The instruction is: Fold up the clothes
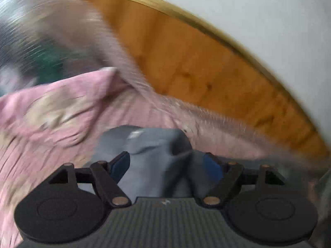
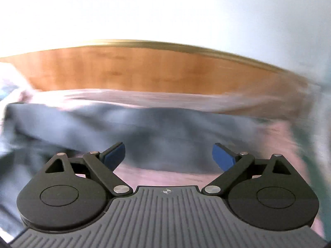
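Broadly, a pink sheet (image 1: 62, 111) covers the bed up to its wooden headboard (image 1: 196, 62). Grey garment (image 2: 144, 128) lies across the sheet near the headboard edge. Both grippers pitch downward. Left gripper (image 1: 165, 165): jaws part-spread, grey cloth bunched between them, grip unclear. Right gripper (image 2: 168, 155): spread wide, empty, above the garment.

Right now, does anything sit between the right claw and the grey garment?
Nothing visible does. The right claw is open, with the grey garment spread directly ahead on the pink sheet. The view is motion-blurred, so small items could be missed.
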The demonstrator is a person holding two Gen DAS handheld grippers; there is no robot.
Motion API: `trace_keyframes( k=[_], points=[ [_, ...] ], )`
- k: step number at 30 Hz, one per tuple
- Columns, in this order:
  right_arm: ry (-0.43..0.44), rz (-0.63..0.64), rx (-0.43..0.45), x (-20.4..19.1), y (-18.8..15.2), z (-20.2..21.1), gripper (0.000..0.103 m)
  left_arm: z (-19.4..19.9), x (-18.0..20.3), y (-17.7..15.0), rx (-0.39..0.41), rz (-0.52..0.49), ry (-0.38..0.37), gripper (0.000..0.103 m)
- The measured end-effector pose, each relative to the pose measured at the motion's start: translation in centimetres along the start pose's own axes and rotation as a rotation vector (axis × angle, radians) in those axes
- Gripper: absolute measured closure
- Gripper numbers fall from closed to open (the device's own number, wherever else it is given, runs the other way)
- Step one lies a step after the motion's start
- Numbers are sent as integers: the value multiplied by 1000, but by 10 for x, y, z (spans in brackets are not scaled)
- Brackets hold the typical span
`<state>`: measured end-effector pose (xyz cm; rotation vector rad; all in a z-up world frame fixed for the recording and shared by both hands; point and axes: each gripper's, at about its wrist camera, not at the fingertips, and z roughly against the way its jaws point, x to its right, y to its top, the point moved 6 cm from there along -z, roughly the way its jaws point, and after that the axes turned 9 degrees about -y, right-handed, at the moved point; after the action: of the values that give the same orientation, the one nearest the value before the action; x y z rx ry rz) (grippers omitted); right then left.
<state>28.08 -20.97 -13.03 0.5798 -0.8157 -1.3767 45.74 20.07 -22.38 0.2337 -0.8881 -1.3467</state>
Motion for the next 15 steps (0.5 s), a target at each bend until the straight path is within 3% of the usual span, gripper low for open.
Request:
trace_keyframes(
  k=[1,2,6,9,11,13,15],
  points=[
    [58,-4,-3,-23,12,-6,10,-17,12,-5,-19,-45,2,94],
    [116,-8,-6,-46,25,-12,10,-26,24,-16,-33,-81,12,101],
    [351,-19,-14,-130,91,-38,6,-26,93,-77,-38,-267,-35,101],
    [527,88,-61,-216,123,-65,2,-18,139,-129,-38,-432,3,101],
    [620,234,-142,-283,124,-90,2,-18,154,-155,-42,-496,15,100],
    [696,405,-287,-344,102,-123,2,-20,155,-170,-56,-490,6,99],
    [728,558,-396,-383,71,-139,11,-20,156,-183,-70,-483,-8,98]
  ],
)
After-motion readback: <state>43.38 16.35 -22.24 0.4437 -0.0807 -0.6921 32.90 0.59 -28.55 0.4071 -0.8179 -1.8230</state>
